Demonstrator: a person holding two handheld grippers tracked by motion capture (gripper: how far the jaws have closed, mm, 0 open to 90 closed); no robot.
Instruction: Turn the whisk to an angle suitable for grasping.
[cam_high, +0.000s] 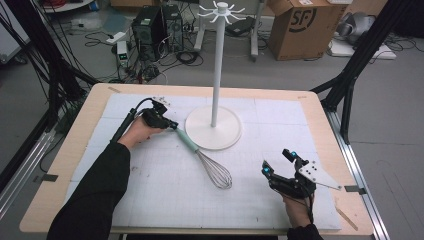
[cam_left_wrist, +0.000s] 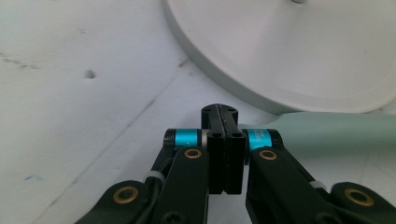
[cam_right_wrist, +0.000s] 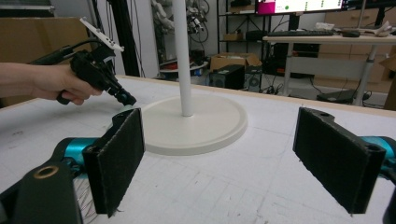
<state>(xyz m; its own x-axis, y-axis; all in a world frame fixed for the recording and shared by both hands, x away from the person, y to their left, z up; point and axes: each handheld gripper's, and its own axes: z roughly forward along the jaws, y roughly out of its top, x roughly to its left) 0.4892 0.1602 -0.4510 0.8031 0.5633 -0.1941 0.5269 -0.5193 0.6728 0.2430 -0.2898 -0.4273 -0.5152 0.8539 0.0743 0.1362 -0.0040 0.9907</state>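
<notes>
**Left hand-held gripper at whisk handle, right one idling spread**

Whisk (cam_high: 205, 160) is lying diagonally on the white gridded mat (cam_high: 150, 200) covering the table (cam_high: 65, 150), pale green handle pointing up-left, wire head down-right toward mid-mat. Handle is passing just beside the rim of the round base of the white hook stand (cam_high: 215, 127); touching or a hair apart, cannot tell.

Left hand-held gripper (cam_high: 172, 125) is sitting low at the handle's far end, jaws pressed together. In the left gripper view the left hand-held gripper (cam_left_wrist: 223, 140) is showing pads meeting flush, the green handle emerging at their right side; whether its tip is pinched between them, cannot tell.

Right hand-held gripper (cam_high: 279, 162) is hovering near the mat's lower right, jaws spread wide, nothing between them, well apart from the wire head. Open mat is lying between the two.

Stand base is occupying the mat's upper centre. Bare wood edge is running around the mat on all sides.
</notes>
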